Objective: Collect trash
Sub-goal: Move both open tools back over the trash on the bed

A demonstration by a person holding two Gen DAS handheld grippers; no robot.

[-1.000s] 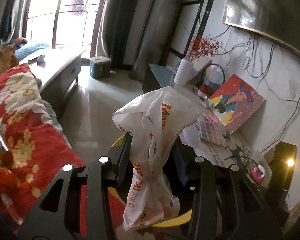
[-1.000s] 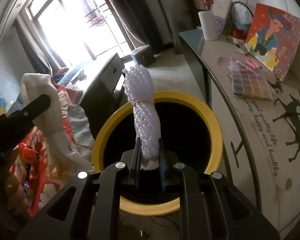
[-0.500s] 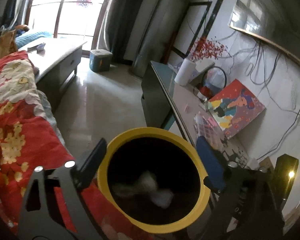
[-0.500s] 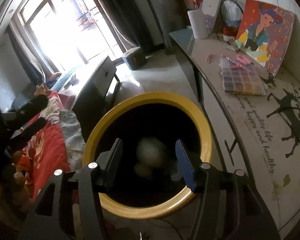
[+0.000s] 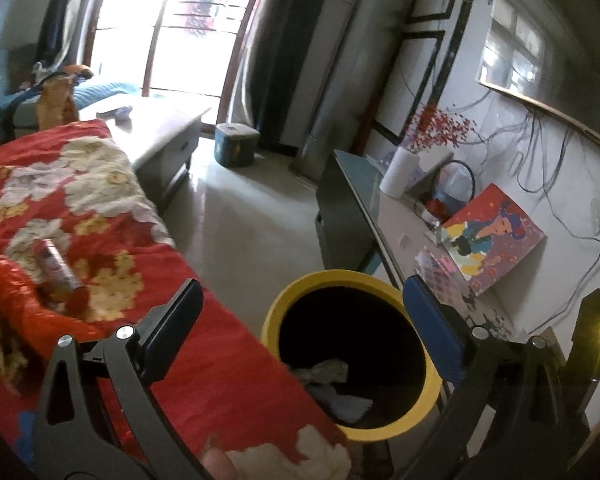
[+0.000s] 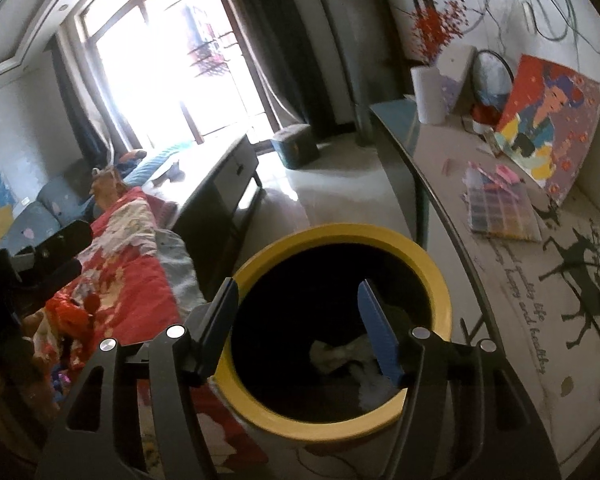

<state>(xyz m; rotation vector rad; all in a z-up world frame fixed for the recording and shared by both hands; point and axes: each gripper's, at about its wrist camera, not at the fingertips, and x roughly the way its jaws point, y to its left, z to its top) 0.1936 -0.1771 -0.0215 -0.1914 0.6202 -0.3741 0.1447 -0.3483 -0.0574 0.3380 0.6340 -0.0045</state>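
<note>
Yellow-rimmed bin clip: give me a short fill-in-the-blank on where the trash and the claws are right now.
1. The crumpled trash lies inside the ____-rimmed bin.
2. Between the fingers of the right claw there is ____ held.
3. The left claw has its jaws opening and grips ____.
4. The can lies on the ____ floral blanket.

Missing: yellow; nothing; nothing; red

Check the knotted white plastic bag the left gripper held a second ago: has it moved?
Yes. The bag has dropped from between the left gripper's fingers and now lies inside the yellow-rimmed bin.
</note>
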